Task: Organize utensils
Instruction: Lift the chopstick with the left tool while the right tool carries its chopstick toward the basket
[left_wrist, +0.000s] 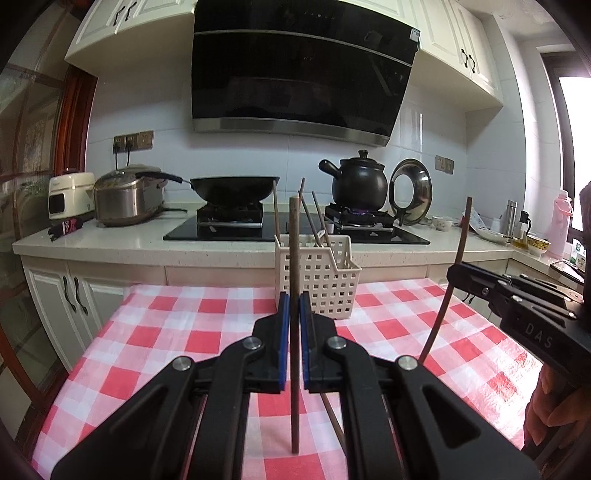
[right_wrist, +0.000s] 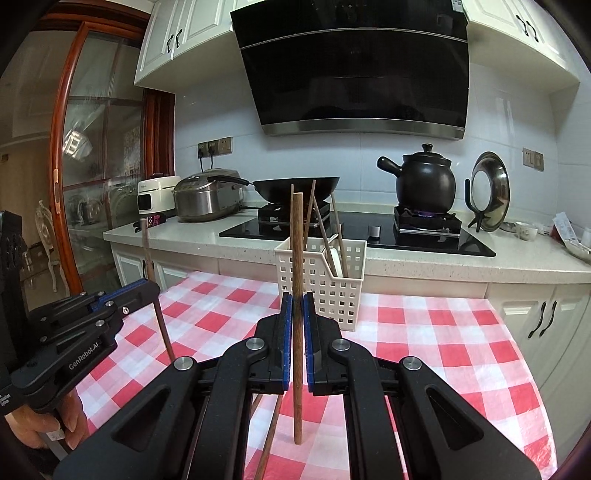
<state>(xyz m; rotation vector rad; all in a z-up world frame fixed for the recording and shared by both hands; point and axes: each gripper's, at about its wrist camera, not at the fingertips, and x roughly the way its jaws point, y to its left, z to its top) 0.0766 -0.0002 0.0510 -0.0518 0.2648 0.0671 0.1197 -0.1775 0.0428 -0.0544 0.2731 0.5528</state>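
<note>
My left gripper (left_wrist: 294, 301) is shut on a brown wooden chopstick (left_wrist: 294, 240), which stands upright above the red-and-white checked tablecloth (left_wrist: 166, 332). My right gripper (right_wrist: 296, 301) is shut on a second upright chopstick (right_wrist: 296, 240). Each wrist view shows the other gripper at its side: the right gripper (left_wrist: 456, 275) with its stick (left_wrist: 463, 236), the left gripper (right_wrist: 152, 287) with its stick (right_wrist: 147, 254). Just beyond both grippers stands a white perforated basket (left_wrist: 325, 284) (right_wrist: 332, 291) holding several chopsticks and a white spoon. Another chopstick (left_wrist: 334, 424) (right_wrist: 271, 432) lies on the cloth below the grippers.
Behind the table runs a counter (left_wrist: 110, 240) with a rice cooker (left_wrist: 127, 199), a wok (left_wrist: 232, 186) and a black clay pot (left_wrist: 360, 181) over a lit burner. A steel lid (left_wrist: 412, 192) leans at the right. A person's hand (right_wrist: 37, 428) grips the left tool.
</note>
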